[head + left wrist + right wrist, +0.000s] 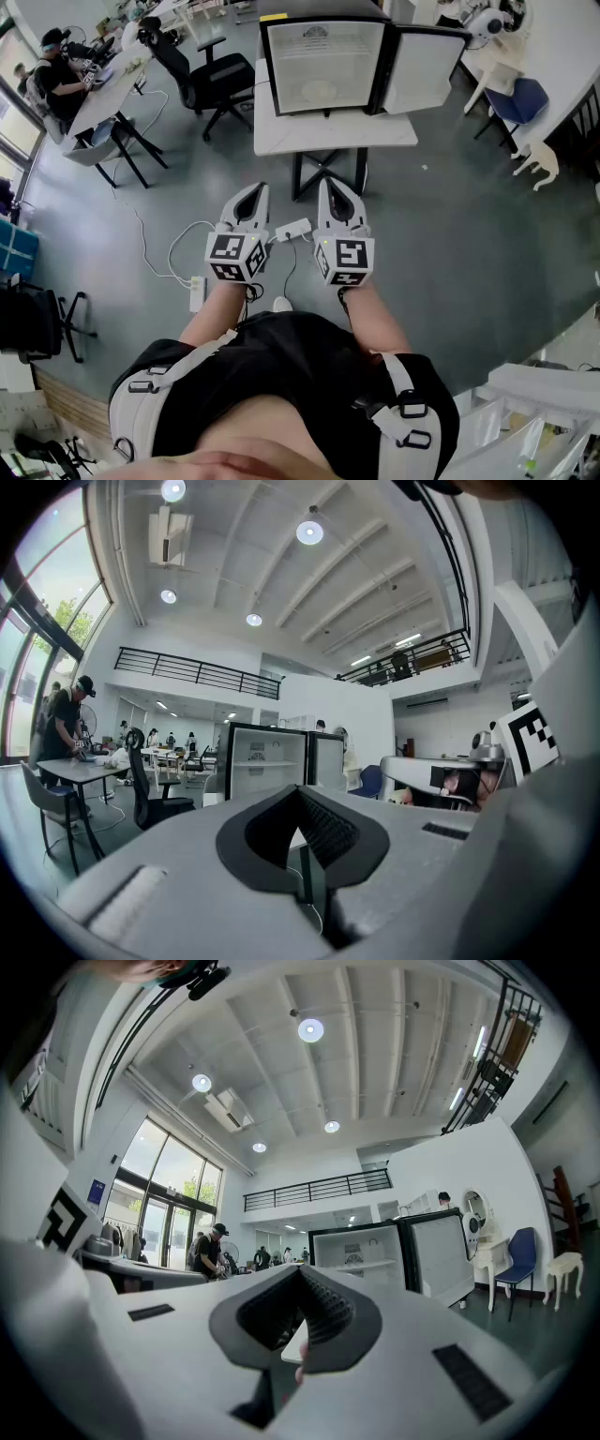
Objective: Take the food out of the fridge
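1. Fridge: it stands on a white worktop at 12 o'clock from the person, well apart from both grippers. The step in hand looks like the approach. It would go best by walking straight in and squaring up to the open front before either arm reaches.
2. Door: it hangs wide open at the cabinet's 3 o'clock side. The way in is clear, so nothing needs pulling first. The person should come in left of the door's edge.
3. Left gripper: it is held level at 9 o'clock of its partner. Its jaws are pressed together at the tips, with nothing between them and touching nothing.
4. Right gripper: its jaws are likewise closed tight and empty. Whichever gripper reaches in must spread its jaws before it gets to the shelf.
5. Power strip: it lies with its cable on the floor between the person and the worktop. It is worth stepping round.
6. Food: a pale round shape low inside the cabinet is probably it. It is too small to identify.
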`<state>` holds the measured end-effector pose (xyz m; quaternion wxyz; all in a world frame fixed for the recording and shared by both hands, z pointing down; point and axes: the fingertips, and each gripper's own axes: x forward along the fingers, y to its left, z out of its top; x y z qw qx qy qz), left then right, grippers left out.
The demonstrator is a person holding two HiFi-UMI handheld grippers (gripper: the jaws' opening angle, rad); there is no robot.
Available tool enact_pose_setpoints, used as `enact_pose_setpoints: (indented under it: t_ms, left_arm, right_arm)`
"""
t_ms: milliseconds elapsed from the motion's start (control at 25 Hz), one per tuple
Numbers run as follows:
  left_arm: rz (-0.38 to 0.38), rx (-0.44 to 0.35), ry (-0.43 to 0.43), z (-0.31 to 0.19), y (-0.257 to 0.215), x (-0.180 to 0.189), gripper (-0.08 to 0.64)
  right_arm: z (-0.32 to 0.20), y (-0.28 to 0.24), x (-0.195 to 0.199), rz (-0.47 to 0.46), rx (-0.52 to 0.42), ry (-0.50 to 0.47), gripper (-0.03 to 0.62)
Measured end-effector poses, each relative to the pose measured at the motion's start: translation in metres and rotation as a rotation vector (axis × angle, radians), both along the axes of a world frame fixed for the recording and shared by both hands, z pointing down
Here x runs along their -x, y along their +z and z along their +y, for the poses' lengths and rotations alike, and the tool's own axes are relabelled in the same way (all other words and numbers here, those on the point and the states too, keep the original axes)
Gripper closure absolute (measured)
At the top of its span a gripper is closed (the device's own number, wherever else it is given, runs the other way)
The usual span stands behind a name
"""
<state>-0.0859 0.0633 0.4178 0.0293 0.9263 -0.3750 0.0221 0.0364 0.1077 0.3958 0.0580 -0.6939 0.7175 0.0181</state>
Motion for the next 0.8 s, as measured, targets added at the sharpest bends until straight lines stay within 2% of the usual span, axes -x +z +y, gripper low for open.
enact_pose_setpoints:
  t_ms: [280, 800]
  left_arm:
    - [-0.041, -0.059, -0.01, -0.006, -0.006, 0.006, 0.558]
    - [0.006, -0.025, 0.029, -0.053, -0.003, 0.03, 0.558]
  right_arm:
    - [-0.009, 0.003, 0.005, -0.019, -0.004, 0.007, 0.584]
    - [-0.05, 0.009, 0.036, 0.003, 0.015, 0.031, 0.584]
